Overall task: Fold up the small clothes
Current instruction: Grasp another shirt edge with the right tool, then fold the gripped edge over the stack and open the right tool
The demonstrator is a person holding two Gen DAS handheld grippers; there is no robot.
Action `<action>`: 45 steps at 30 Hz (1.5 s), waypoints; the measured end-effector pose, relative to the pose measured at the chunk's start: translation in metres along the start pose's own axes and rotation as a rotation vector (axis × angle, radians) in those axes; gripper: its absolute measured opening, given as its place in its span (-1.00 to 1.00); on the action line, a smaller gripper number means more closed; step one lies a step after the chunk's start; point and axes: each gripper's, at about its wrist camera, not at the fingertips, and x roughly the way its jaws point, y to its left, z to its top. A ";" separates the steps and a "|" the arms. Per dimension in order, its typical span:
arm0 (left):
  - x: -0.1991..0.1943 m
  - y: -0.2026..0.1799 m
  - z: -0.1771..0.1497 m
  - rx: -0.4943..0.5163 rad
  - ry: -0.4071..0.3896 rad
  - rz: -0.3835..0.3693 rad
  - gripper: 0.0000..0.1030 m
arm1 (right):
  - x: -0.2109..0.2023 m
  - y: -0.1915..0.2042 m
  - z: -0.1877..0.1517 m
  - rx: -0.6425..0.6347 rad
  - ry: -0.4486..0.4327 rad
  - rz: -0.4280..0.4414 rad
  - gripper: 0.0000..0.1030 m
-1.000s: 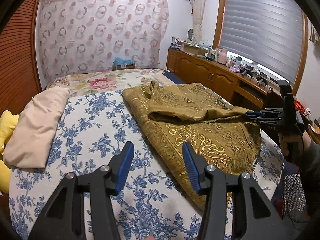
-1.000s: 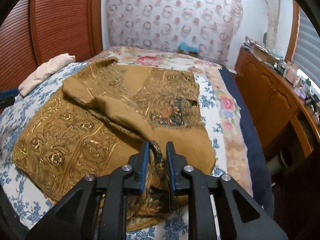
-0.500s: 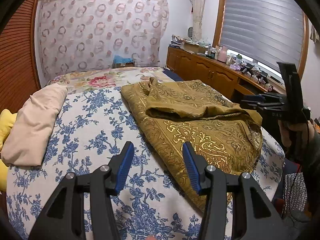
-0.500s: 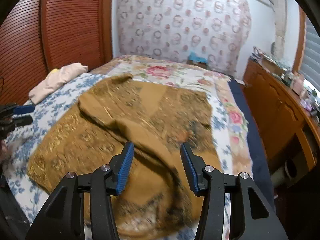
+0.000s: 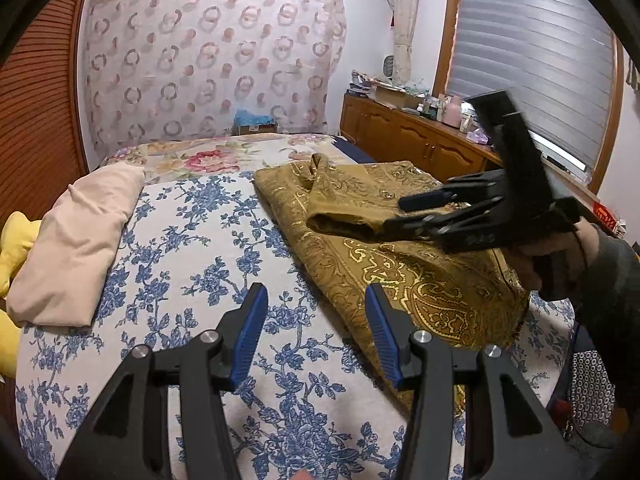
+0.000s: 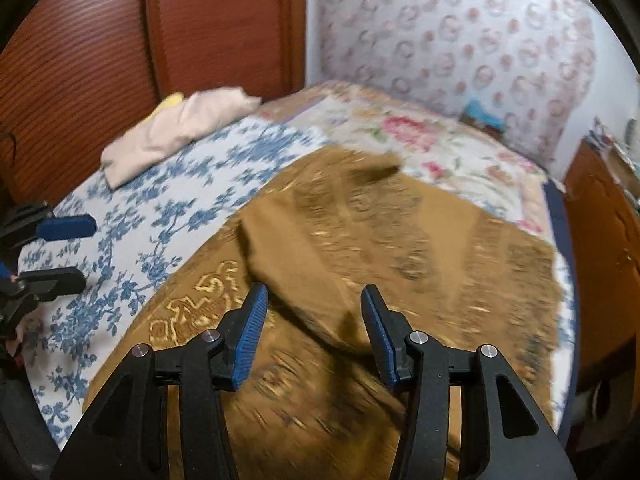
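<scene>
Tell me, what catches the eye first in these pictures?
A mustard-gold garment with gold scrollwork sprawls half-folded over the right side of a bed with a blue-flowered sheet. A folded pale pink cloth lies at the left edge. Two black tongs with blue pads stand open and empty: the left tongs over the sheet, the right tongs above the garment.
</scene>
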 end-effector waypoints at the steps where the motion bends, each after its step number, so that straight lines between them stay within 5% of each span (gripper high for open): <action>1: 0.000 0.001 0.000 -0.002 0.000 0.001 -0.04 | 0.007 0.004 0.001 -0.007 0.015 0.012 -0.04; 11: 0.002 -0.001 -0.002 0.003 0.009 -0.008 -0.04 | 0.040 0.007 0.001 -0.025 0.063 0.015 -0.01; 15: 0.003 -0.004 -0.002 0.008 0.014 -0.013 -0.04 | 0.040 -0.003 0.000 -0.003 0.065 0.023 -0.68; 18: 0.003 -0.006 -0.002 0.010 0.015 -0.015 -0.04 | 0.038 -0.007 0.002 0.001 0.062 0.008 -0.88; 28: 0.002 -0.005 -0.004 0.010 0.018 -0.020 -0.04 | -0.002 -0.073 0.019 0.129 -0.062 -0.159 -0.91; 41: 0.007 -0.011 -0.006 0.023 0.033 -0.034 -0.04 | -0.005 -0.183 0.020 0.342 -0.040 -0.383 -0.92; 45: 0.008 -0.014 -0.007 0.030 0.039 -0.034 -0.04 | -0.002 -0.195 0.016 0.390 0.008 -0.447 -0.60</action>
